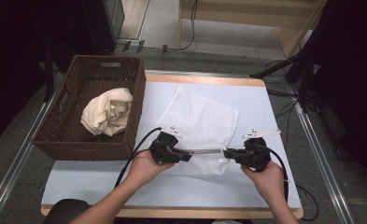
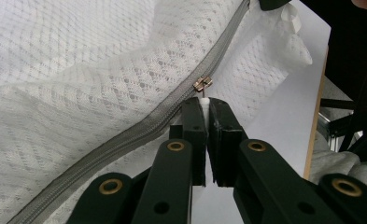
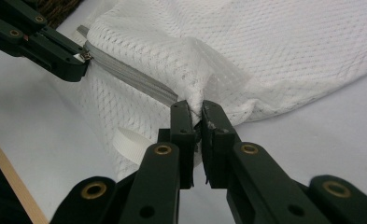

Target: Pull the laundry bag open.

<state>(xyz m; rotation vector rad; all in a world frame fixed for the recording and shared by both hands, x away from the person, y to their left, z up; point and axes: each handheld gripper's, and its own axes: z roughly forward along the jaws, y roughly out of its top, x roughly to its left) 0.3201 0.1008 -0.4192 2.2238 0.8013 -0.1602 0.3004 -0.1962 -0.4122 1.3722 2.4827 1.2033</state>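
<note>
Wicker basket [image 1: 69,122] holds cream cloth [image 1: 107,112], beside mesh bag [image 1: 200,122]. Left gripper [image 1: 187,156] clamps zipper pull [image 2: 202,84]; right gripper [image 1: 228,153] clamps bag's corner.

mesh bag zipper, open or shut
Shut along the stretch in view: the grey zipper runs as one joined band from the left claw, clamped on its pull, to the right claw.

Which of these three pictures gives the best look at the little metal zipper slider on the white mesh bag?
The left gripper view: the zipper slider sits close up, just beyond the shut left claw, which pinches its white pull tab. The right gripper view shows it small and far off. In the high view it's too small to make out on the mesh bag.
</note>
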